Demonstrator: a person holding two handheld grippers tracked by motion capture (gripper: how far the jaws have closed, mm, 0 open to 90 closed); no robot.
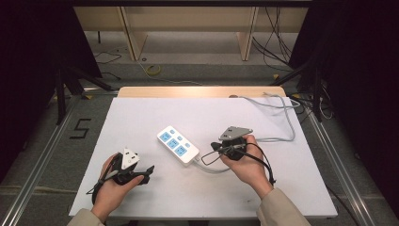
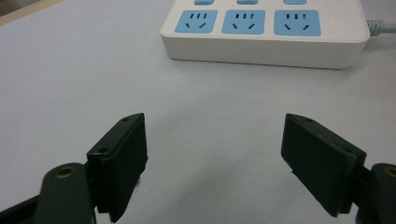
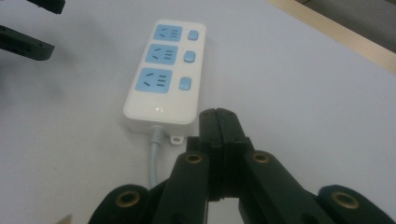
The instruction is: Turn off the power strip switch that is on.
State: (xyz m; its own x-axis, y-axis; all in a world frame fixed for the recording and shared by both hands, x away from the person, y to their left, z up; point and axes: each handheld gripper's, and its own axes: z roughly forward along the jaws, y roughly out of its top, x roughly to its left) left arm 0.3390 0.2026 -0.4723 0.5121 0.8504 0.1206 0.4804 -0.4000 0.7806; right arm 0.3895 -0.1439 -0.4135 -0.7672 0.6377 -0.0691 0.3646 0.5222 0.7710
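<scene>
**Two hand-held grippers flank a power strip on a white table**

High view: a white power strip [image 1: 178, 144] w/ three blue sockets lies near table [image 1: 155, 193] center, its grey cord [image 1: 277, 117] leaving toward 4 o'clock, then looping back to approx. 1 o'clock. Left gripper [image 1: 149, 170] sits at 7 o'clock from the strip, jaws spread wide, nothing between them. Right gripper [image 1: 214, 147] sits at 3 o'clock, just beside the strip's cord end, jaws pressed together, empty. Each is held in a hand.
</scene>
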